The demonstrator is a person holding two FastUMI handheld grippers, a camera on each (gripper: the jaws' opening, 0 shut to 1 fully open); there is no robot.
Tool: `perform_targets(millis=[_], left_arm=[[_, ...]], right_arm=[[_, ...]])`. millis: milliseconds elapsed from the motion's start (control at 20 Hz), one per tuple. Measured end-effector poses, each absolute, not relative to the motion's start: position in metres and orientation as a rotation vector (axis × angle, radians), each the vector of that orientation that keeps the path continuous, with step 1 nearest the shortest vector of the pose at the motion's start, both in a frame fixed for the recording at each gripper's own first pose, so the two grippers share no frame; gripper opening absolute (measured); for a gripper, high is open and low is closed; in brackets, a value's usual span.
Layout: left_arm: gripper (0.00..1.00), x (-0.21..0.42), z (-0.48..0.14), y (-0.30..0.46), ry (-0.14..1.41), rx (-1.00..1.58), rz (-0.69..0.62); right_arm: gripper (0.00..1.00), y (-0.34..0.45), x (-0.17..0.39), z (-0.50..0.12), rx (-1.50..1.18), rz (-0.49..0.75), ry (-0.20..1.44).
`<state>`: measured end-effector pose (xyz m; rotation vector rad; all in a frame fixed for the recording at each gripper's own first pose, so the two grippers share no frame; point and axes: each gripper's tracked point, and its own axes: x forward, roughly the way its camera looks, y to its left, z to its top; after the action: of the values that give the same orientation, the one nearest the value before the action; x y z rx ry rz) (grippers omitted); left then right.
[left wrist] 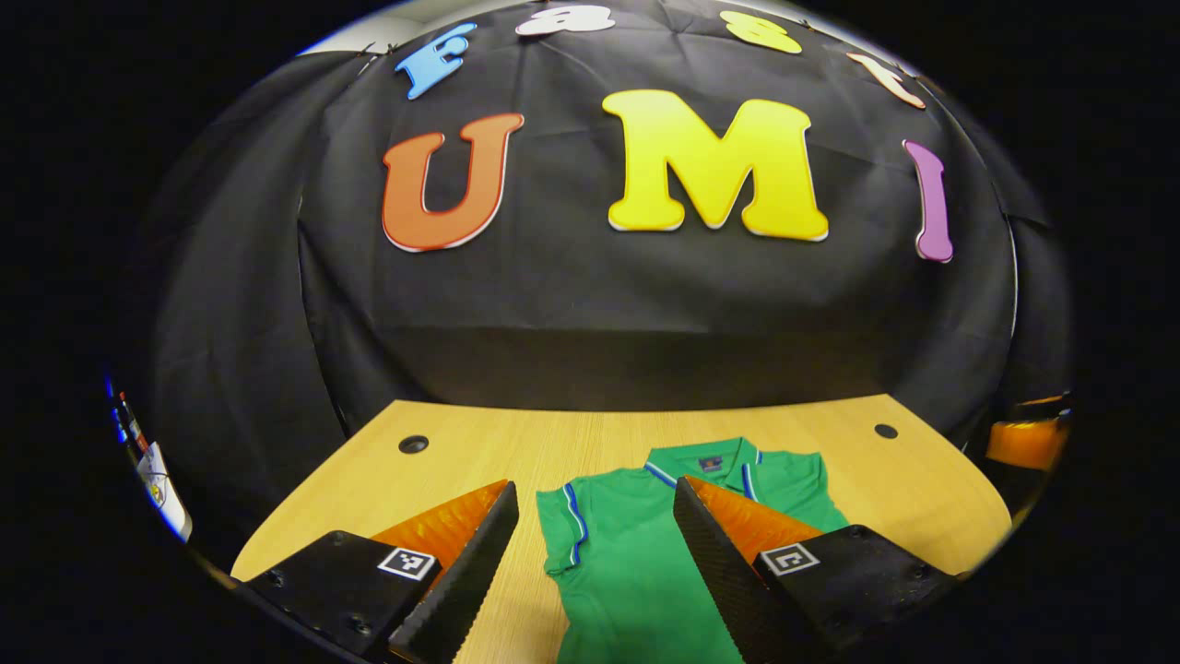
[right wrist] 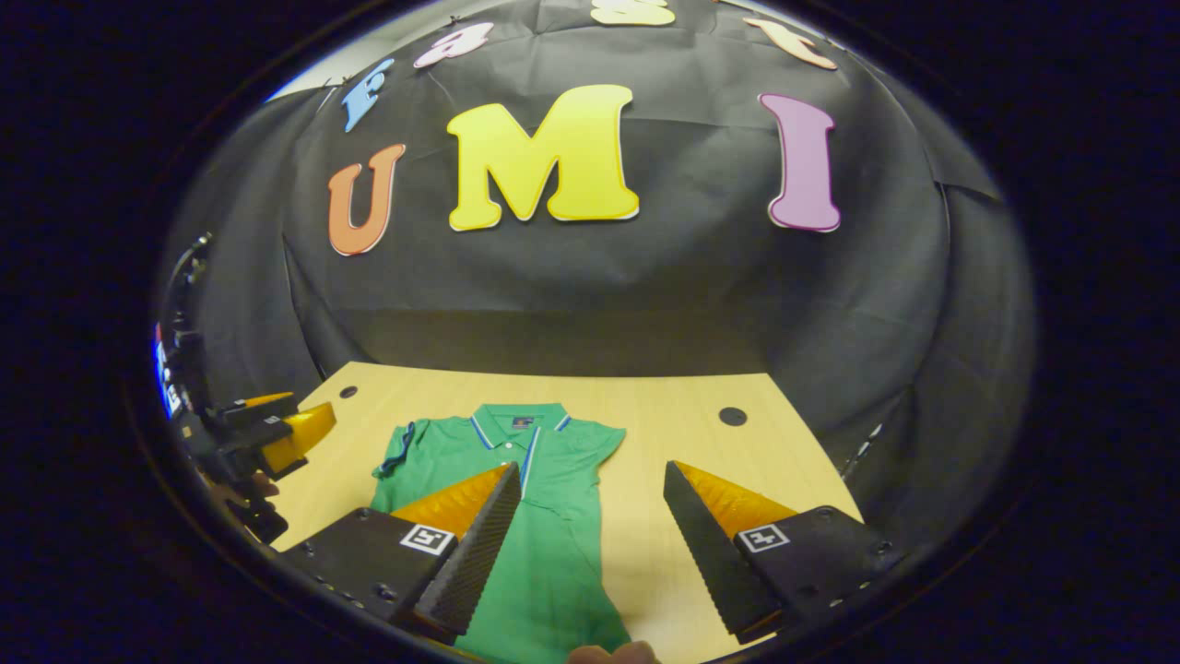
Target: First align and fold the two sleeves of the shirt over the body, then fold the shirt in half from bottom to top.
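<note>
Green shirt (right wrist: 516,498) lay flat mid-table (left wrist: 479,433), collar toward far edge, both left gripper (left wrist: 595,553) and right gripper (right wrist: 585,530) wide, empty above it; pinching one layer could skew sleeve alignment.

The left gripper (left wrist: 595,544) and right gripper (right wrist: 583,526) each have black bodies with small screws, square black-and-white markers, and wedge-shaped ridged fingers.
</note>
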<state>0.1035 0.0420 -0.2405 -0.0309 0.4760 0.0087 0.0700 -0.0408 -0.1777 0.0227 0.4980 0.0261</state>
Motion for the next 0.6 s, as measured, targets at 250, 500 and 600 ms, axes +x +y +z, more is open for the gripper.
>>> perform_targets(millis=[250, 500, 600], left_arm=[[1.00, 0.117, -0.321, 0.059, 0.623, -0.036, 0.016], [1.00, 0.130, -0.377, 0.074, 0.714, 0.004, 0.014], [1.00, 0.137, -0.385, 0.079, 0.721, 0.029, 0.010]], right_arm=[[0.96, -0.065, 0.048, -0.179, -0.004, -0.038, 0.511], [0.92, -0.073, 0.040, -0.193, 0.005, -0.078, 0.560], [0.96, -0.071, 0.041, -0.195, 0.009, -0.082, 0.569]])
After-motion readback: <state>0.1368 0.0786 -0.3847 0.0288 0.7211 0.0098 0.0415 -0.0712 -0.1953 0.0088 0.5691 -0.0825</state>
